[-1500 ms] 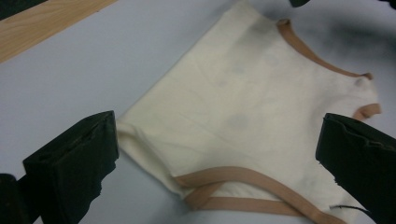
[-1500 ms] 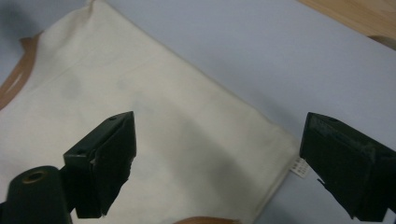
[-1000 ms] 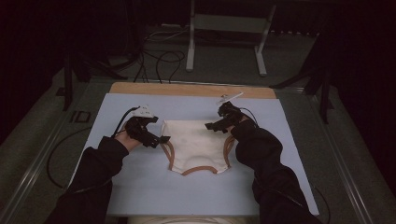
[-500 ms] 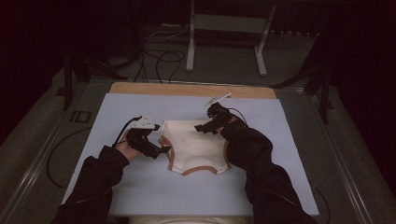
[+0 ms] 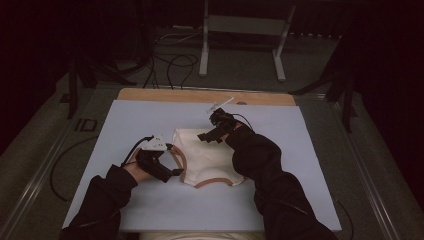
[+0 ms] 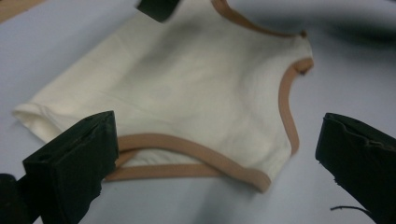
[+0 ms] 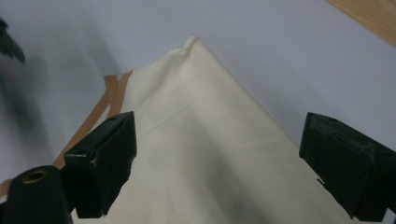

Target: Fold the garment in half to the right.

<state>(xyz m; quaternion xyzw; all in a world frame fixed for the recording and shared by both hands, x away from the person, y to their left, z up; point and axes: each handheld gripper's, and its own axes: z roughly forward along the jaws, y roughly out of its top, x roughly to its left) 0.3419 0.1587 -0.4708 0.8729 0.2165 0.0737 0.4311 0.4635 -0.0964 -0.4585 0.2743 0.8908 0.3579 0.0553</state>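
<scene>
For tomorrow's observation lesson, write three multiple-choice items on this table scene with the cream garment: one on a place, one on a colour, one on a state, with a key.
1. Where does the garment lie?
A. on the pale blue table top
B. on the floor
C. on a chair

2. What colour is the garment's trim?
A. green
B. tan brown
C. black

3. How do the jaws of the left gripper stand?
A. shut on the cloth
B. shut on a cable
C. open, apart from each other

Key: 1 A, the high view shows it flat on the blue top; 2 B, the left gripper view shows a tan band along the edges; 3 C, that view shows a wide gap between the two black jaws.
</scene>
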